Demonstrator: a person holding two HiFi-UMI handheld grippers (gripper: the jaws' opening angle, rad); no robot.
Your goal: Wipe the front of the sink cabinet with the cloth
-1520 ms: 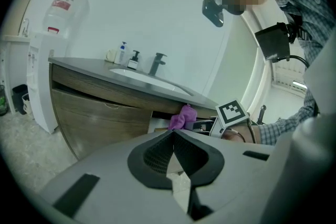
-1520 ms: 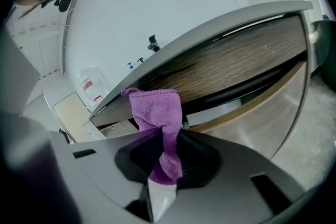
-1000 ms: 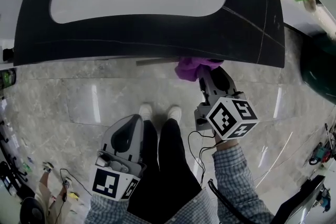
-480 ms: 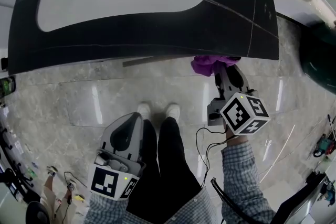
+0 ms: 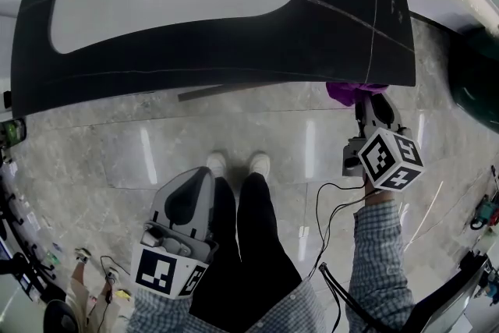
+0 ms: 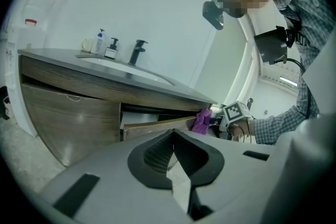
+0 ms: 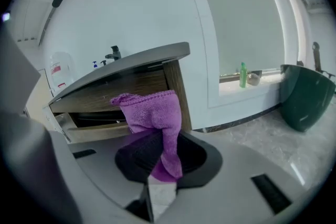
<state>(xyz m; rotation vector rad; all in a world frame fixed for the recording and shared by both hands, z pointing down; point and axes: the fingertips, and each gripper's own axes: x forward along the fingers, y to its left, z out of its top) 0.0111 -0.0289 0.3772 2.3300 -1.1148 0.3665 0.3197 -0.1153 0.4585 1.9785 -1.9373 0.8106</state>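
My right gripper (image 5: pixel 373 111) is shut on the purple cloth (image 5: pixel 347 93), which it holds under the black counter's (image 5: pixel 234 51) front edge, at the right end of the wooden sink cabinet (image 7: pixel 123 89). In the right gripper view the cloth (image 7: pixel 152 113) stands bunched up out of the right gripper (image 7: pixel 163 165), right by the cabinet's right corner. Whether it touches the wood I cannot tell. My left gripper (image 5: pixel 187 203) hangs low beside the person's legs, shut and empty. From the left gripper (image 6: pixel 173 136) I see the cabinet front (image 6: pixel 68 113) and the cloth (image 6: pixel 201 120) far off.
A cabinet drawer (image 6: pixel 157 126) stands slightly ajar. A tap (image 6: pixel 137 51) and soap bottles (image 6: pixel 105 45) stand on the counter. To the right are a dark green bin (image 7: pixel 307 97) and a green bottle (image 7: pixel 243 75) on a sill. The person's shoes (image 5: pixel 238 165) face the cabinet.
My right gripper has slid to the right along the cabinet front with the cloth, from near the middle to the right end. The left gripper has stayed put.
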